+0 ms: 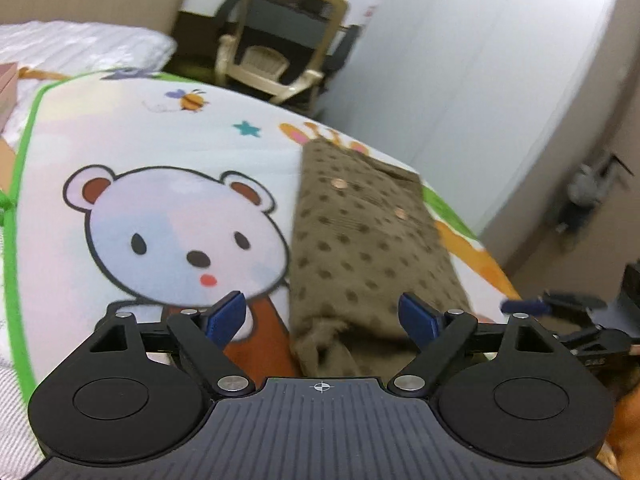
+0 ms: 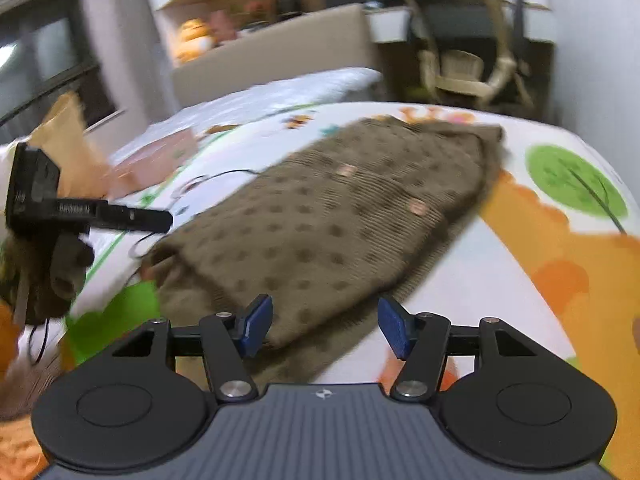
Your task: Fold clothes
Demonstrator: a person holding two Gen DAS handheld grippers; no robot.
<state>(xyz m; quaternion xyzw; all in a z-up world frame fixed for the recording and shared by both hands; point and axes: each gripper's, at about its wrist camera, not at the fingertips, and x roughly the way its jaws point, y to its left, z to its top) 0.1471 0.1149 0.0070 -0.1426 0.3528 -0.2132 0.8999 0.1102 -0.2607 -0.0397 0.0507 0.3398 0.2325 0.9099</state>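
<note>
While both my grippers hover low over the bed, a folded brown garment [image 1: 360, 240] lies ahead on a cartoon-printed cover [image 1: 120, 128]. From left to right in the left wrist view: a pink box [image 1: 8, 84] at the edge, a striped white sheet [image 1: 80, 44], the cover's bear print, then the garment, with a beige mesh chair [image 1: 276, 40] on the floor beyond the bed. My left gripper [image 1: 322, 318] has its blue pads [image 1: 226, 318] spread wide, the garment's near end lying between them, unpressed. At far right my right gripper [image 1: 560, 308] shows, blurred. The garment is ribbed knit with darker dots and two coppery buttons, folded into a long narrow block.

My right wrist view alone shows, from the left, the left gripper [image 2: 120, 216] side-on and a shelf of soft toys [image 2: 200, 36] behind the headboard. My right gripper [image 2: 324, 326] has its fingers apart above the garment's near corner, gripping nothing.
</note>
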